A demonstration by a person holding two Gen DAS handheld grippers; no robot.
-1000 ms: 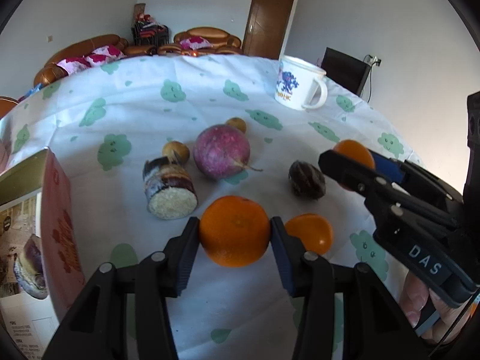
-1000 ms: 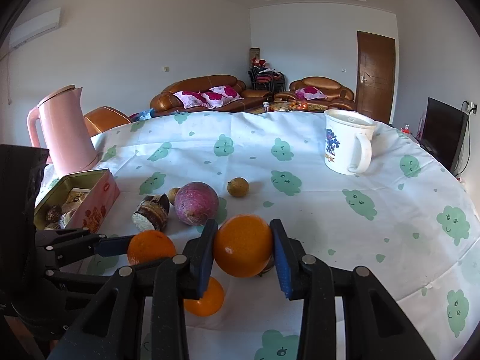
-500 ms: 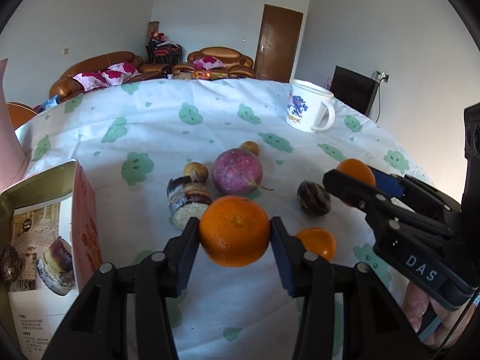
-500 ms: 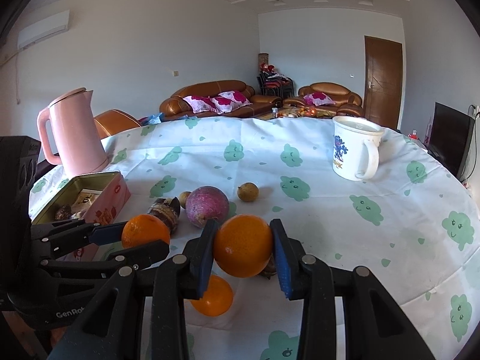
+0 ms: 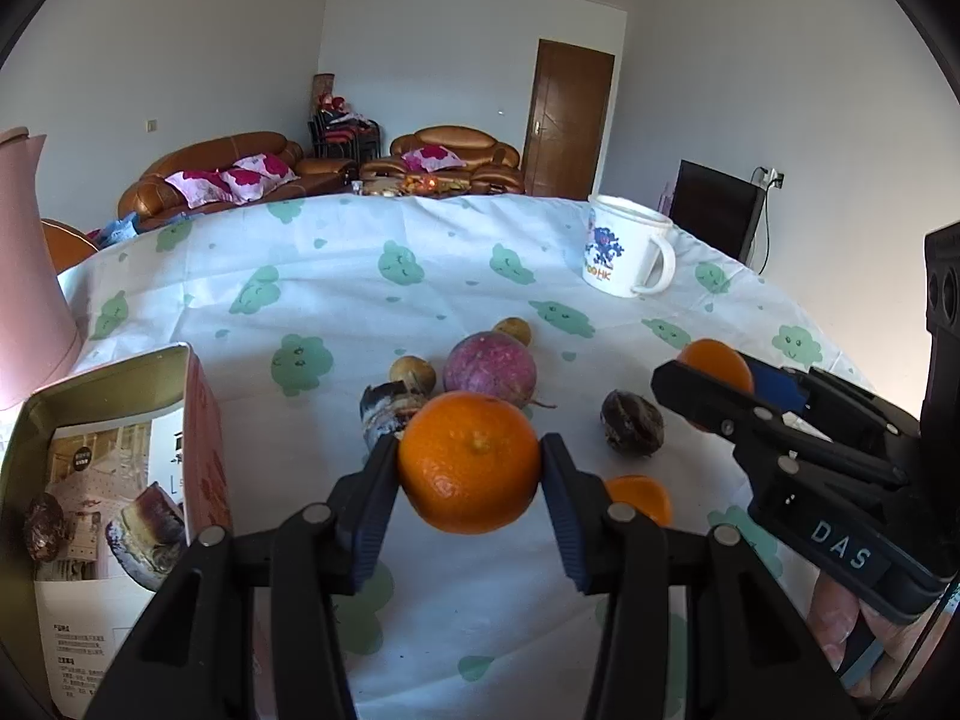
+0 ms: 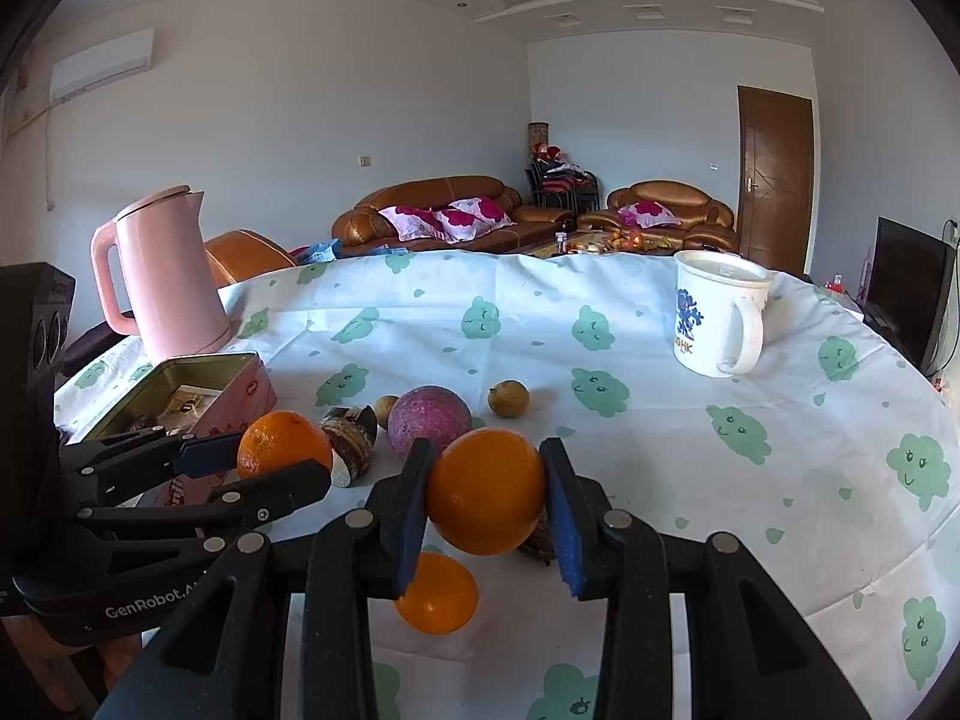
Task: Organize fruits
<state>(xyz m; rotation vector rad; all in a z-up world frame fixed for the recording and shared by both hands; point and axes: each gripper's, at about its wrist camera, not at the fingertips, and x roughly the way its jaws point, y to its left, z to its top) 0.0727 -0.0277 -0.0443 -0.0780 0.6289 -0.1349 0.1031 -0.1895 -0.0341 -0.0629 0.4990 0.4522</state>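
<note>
Your left hand-held gripper [image 5: 470, 461] pinches a mandarin [image 5: 468, 461] above the counter [image 5: 420, 228]; your right hand-held gripper [image 6: 486, 491] pinches an orange [image 6: 486, 491]. Beneath them a third orange [image 6: 437, 594] lies near the counter's front edge. Farther back sit a purple fruit [image 6: 429, 420], then the mug [image 6: 717, 312].

I note a white mug [image 6: 717, 312] upright at the bench's [image 6: 660, 420] far right, a pink kettle [image 6: 165, 276] far left, brown sofas [image 6: 432, 210] behind.
</note>
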